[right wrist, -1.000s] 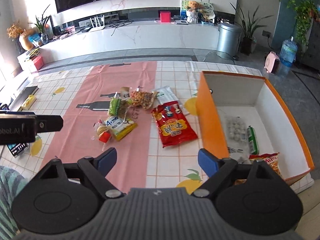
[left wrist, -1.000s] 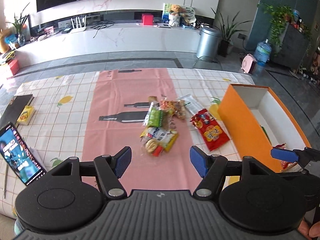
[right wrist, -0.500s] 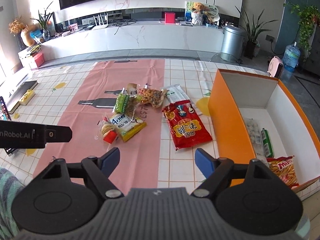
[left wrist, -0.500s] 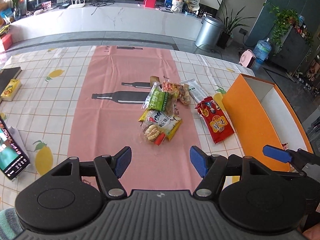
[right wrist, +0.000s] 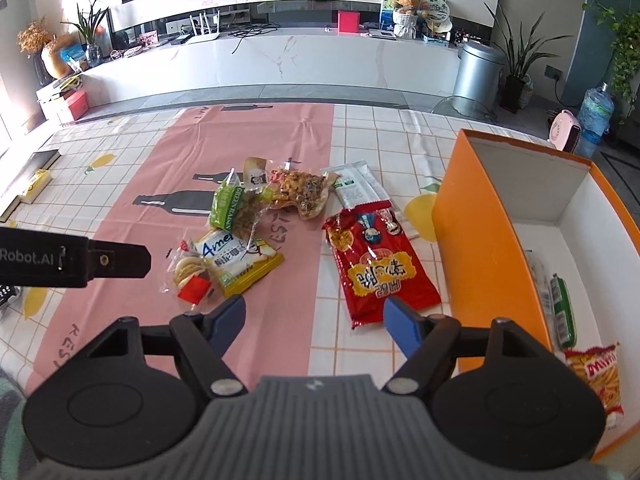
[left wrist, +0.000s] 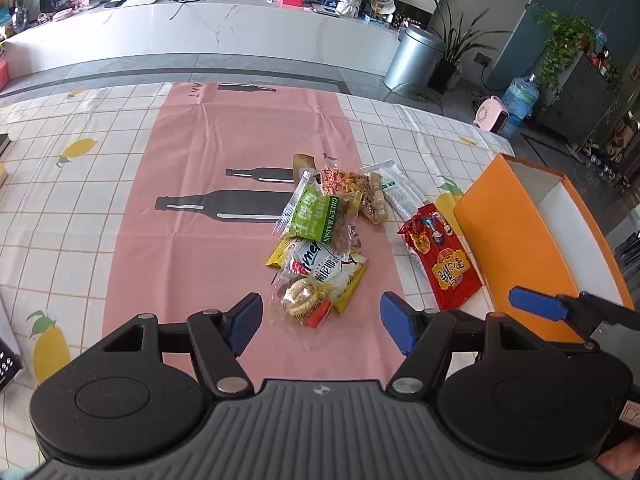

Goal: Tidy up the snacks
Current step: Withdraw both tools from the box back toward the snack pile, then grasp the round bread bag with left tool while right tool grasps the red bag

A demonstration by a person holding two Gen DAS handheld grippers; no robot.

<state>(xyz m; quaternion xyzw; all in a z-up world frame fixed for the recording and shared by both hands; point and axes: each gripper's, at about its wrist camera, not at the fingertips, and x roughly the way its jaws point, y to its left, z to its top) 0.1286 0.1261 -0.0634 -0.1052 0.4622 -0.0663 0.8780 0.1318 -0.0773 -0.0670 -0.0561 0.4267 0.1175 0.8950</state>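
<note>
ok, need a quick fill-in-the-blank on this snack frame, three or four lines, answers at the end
1. The box beside the snacks is ____ on the outside.
2. The chips bag lies ____ the box.
3. The long red packet lies on the table between the snack pile and the ____.
4. Nothing is between the right tongs; the left tongs hang over the ____ wafer pack.

Missing words: orange; inside; box; yellow

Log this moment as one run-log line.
phase: approach | left gripper: open, above clear cracker pack | right gripper: closing, empty, beside red packet | orange box: partly filled
</note>
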